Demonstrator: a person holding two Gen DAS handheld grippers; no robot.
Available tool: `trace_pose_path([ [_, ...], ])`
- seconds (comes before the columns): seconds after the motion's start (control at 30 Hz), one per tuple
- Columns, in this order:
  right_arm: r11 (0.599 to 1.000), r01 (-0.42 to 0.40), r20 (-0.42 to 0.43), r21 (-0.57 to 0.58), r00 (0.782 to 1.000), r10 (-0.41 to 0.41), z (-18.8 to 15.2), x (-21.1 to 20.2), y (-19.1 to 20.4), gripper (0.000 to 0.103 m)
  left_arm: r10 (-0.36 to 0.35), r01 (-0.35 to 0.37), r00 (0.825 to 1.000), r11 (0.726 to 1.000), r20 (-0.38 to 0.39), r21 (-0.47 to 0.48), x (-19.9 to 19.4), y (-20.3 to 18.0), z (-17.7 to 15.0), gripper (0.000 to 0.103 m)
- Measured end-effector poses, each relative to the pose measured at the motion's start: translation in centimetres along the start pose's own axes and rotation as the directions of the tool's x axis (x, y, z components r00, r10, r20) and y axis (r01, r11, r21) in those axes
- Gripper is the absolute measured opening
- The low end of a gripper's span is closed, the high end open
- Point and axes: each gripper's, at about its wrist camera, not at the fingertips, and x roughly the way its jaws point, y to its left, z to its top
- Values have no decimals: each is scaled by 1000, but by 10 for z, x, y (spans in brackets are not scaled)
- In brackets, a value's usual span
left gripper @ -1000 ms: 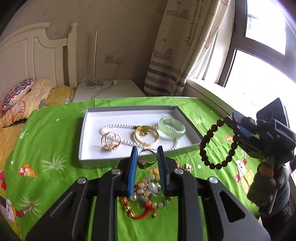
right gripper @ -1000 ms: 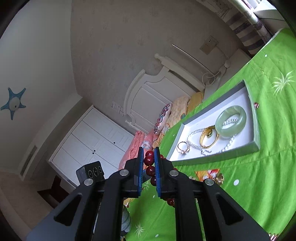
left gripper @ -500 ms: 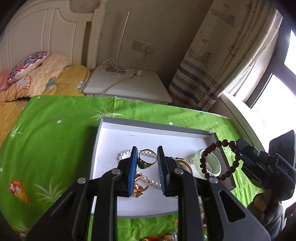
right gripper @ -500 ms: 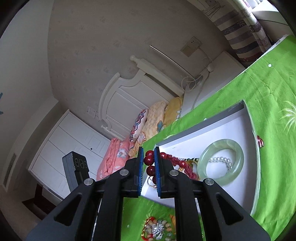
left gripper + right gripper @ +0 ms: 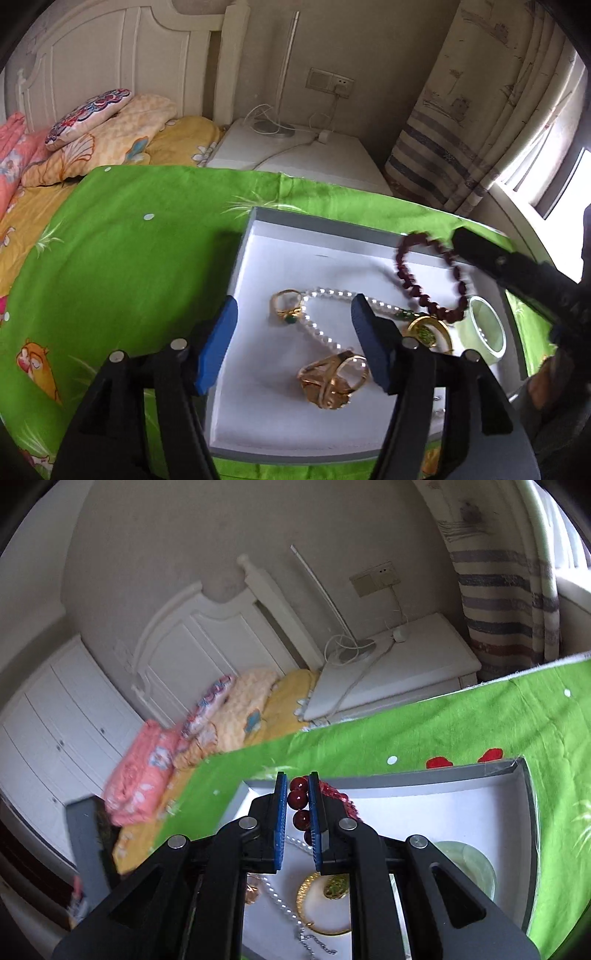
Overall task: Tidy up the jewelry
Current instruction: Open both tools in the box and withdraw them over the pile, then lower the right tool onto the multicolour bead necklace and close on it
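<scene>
- The left gripper (image 5: 293, 332) hovers over the near left part of the tray (image 5: 258, 236), its blue pads wide apart and nothing between them.
- A gold ring (image 5: 287, 304) with a green stone lies on the tray floor just ahead, between the two pads.
- The pearl strand (image 5: 325, 295) runs across in front of the pads; a wide gold ring (image 5: 334, 378) lies just inside the right pad.
- The right gripper (image 5: 297, 805) is clamped on the bead bracelet (image 5: 298, 797), red beads pinched between its narrow-set pads.
- In the left view that bracelet (image 5: 424, 280) hangs from the right gripper (image 5: 461, 240) over the far right of the tray.
- Under the right gripper lie a gold bangle (image 5: 325, 904) and, to its right, a jade bangle (image 5: 476, 864).
- The tray sits on a green cloth (image 5: 129, 240).
</scene>
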Motion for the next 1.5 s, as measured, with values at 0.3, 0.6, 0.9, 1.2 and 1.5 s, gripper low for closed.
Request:
trace_pose_path([
  [0.3, 994, -92, -39, -52, 995, 90, -11, -11, 25, 26, -34, 33, 995, 999, 91, 13, -47, 4, -18, 86],
  [0.6, 990, -125, -19, -62, 992, 124, -40, -82, 14, 26, -8, 5, 989, 1000, 149, 19, -99, 19, -68, 98],
  [0.9, 996, -83, -70, -43, 994, 79, -103, -117, 8, 50, -23, 24, 990, 1000, 136, -8, -115, 41, -111, 100],
  [1.2, 926, -18, -165, -376, 985, -48, -161, -105, 72, 50, -62, 83, 990, 983, 130, -163, -114, 74, -112, 100],
  [1.5, 875, 10, -191, -484, 975, -117, -174, -94, 95, 49, -65, 89, 990, 977, 129, -193, -114, 80, -111, 100],
])
